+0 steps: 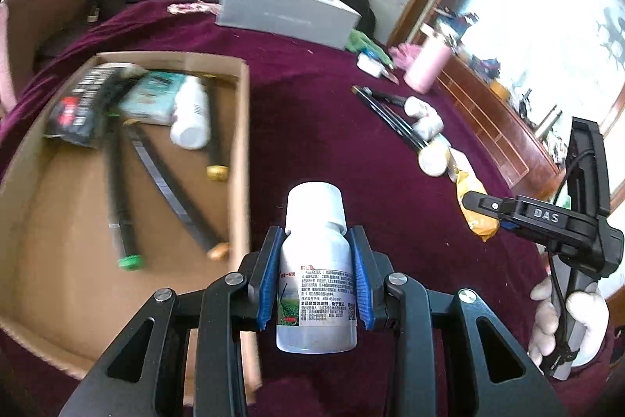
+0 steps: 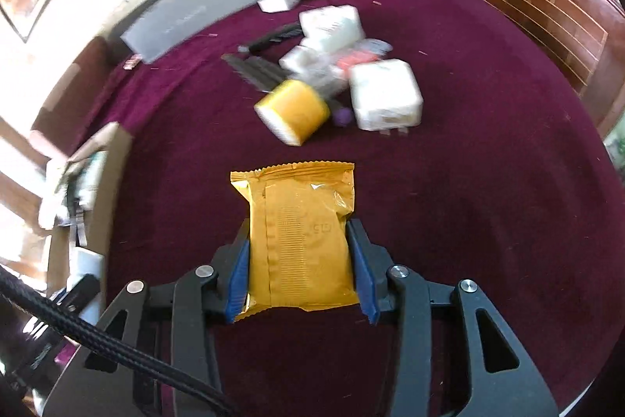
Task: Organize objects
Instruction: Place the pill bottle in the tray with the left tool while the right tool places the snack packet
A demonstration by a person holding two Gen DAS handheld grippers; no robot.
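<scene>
1. Left gripper (image 1: 315,270) has its blue pads pressed against both sides of a white bottle (image 1: 315,272) with a printed label; the bottle points forward along the fingers, cap outermost; it sits just right of the cardboard box (image 1: 244,159) wall, over the maroon cloth (image 1: 332,127).
2. Right gripper (image 2: 299,270) is closed on a yellow packet (image 2: 300,241), pads on its two long edges; the packet's crimped top edge points away from the camera; in the left wrist view the same gripper is held well right of the box.
3. Box contents: another white bottle (image 1: 191,112), dark pens or sticks with green and gold caps, a teal pack, a black pouch; bare floor remains in its near half.
4. Judgement: the step in hand is carrying both items to the box; move the left bottle across the right wall first, high enough to clear the rim; lower over the bare near area before letting go, so it does not roll onto the pens.
5. Keep the right gripper back until the left one clears; the packet is soft, so hold the squeeze light and lay it flat.
6. Risk: blur in both views suggests quick motion; slow down near the wall.
</scene>
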